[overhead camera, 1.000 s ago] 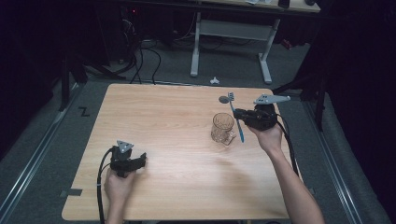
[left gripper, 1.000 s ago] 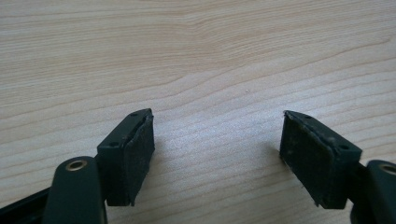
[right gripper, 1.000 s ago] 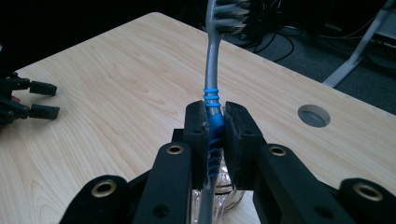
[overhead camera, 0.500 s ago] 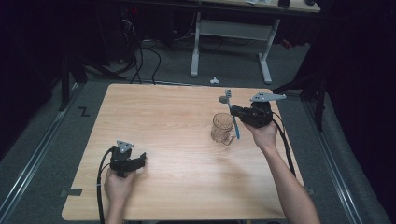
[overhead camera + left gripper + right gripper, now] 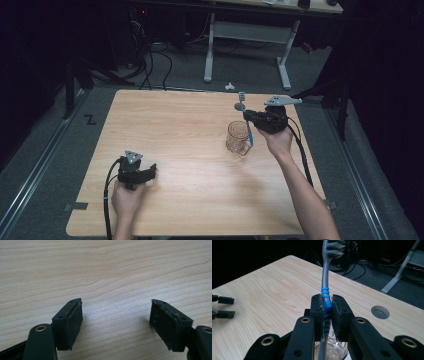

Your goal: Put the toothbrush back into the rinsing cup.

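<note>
My right gripper [image 5: 249, 116] [image 5: 327, 306] is shut on a grey toothbrush [image 5: 246, 120] [image 5: 326, 282], pinching its blue ribbed grip. The brush stands nearly upright, bristle head at the top. Its lower end hangs over the mouth of a clear glass mug [image 5: 238, 137] [image 5: 329, 352] standing on the right half of the wooden table [image 5: 190, 150]. Near the front left of the table my left gripper [image 5: 150, 171] [image 5: 116, 320] rests low, jaws wide apart with only bare wood between the pads. It also appears far left in the right gripper view, as the left gripper [image 5: 222, 306].
A round cable hole [image 5: 239, 106] [image 5: 380, 312] sits in the table just beyond the mug. Behind the table are a white desk frame [image 5: 247, 35], cables on the floor and a small white object [image 5: 229, 86]. Dark surroundings flank both sides.
My right gripper has shifted slightly left and toward the far edge with the toothbrush, now more directly over the mug. The left gripper has stayed put.
</note>
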Motion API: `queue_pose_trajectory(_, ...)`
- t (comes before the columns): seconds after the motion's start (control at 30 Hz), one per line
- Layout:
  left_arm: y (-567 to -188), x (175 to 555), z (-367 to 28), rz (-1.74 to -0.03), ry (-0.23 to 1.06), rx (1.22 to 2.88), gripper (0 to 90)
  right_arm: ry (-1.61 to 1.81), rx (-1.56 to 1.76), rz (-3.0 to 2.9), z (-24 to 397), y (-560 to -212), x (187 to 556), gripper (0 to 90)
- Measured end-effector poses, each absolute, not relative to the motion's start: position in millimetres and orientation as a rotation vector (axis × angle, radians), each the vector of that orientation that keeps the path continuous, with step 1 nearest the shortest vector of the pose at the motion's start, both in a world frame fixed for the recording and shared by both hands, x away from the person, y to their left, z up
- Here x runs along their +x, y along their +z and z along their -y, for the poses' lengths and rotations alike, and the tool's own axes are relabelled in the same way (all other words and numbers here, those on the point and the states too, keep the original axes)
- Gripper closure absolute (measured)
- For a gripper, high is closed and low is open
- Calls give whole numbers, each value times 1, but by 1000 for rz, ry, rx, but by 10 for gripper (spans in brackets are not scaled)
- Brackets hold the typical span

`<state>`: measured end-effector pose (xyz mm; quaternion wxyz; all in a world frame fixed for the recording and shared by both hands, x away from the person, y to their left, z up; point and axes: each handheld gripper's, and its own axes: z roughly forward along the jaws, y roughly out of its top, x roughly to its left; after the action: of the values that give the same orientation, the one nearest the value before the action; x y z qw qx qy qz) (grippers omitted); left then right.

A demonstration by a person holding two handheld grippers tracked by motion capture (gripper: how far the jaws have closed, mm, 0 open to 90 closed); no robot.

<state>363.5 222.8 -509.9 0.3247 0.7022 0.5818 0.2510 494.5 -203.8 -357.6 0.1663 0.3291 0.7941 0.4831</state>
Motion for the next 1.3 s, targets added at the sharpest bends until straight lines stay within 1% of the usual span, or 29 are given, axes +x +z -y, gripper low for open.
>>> queue_pose_trajectory(0.6,-510,364,-223,-1526,658,1841,270,1375,956,-2238,202,-364,502,802)
queue_pose_trajectory(1.3,-510,364,-223,-1526,658,1842,270,1361,958,-2253,205,-368,500,798)
